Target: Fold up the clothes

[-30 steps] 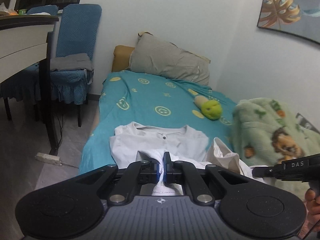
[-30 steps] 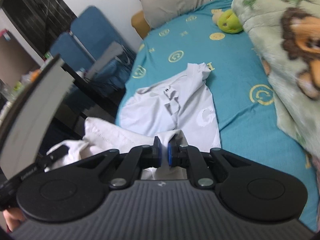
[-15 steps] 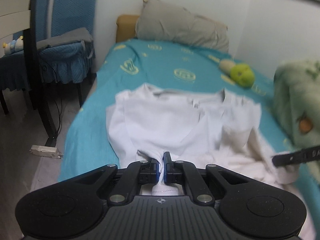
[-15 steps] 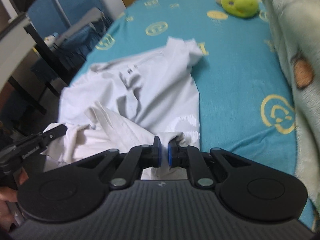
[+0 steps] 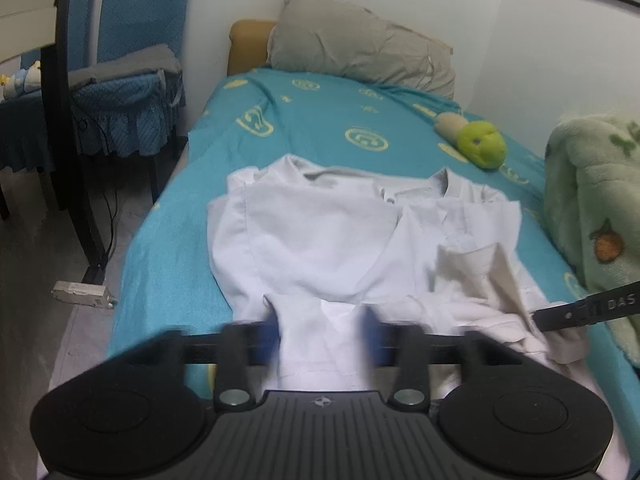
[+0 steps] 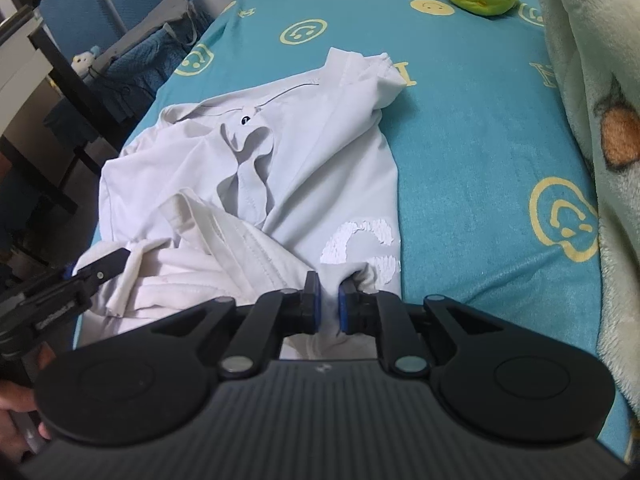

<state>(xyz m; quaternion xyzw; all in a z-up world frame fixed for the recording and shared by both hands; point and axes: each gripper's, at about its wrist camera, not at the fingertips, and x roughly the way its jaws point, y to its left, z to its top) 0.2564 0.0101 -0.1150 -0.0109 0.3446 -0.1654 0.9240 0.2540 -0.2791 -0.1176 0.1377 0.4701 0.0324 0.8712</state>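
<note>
A white collared shirt (image 5: pixel 320 236) lies spread on the teal bed sheet (image 5: pixel 320 120), collar toward the pillow. A cream garment (image 5: pixel 480 280) is bunched on its right half. My left gripper (image 5: pixel 322 330) is low over the shirt's near hem. Its jaws are opening, blurred and wide apart, and the cloth lies loose between them. In the right wrist view the shirt (image 6: pixel 320 152) shows a white print near my right gripper (image 6: pixel 329 304). Those jaws are opening too, parted a little, with a fold of hem still in the gap. The left gripper's finger (image 6: pixel 100 266) rests on the cream garment (image 6: pixel 224 248).
A grey pillow (image 5: pixel 360 52) and a green plush toy (image 5: pixel 480 144) lie at the head of the bed. A fluffy green blanket (image 5: pixel 592 208) is heaped along the right side. Blue chairs (image 5: pixel 128 80), a table leg (image 5: pixel 68 140) and a power strip (image 5: pixel 80 292) stand left of the bed.
Both grippers came down to the bed with the shirt's hem, laying the shirt flat. The left jaws have sprung wide apart and the right jaws have parted slightly.
</note>
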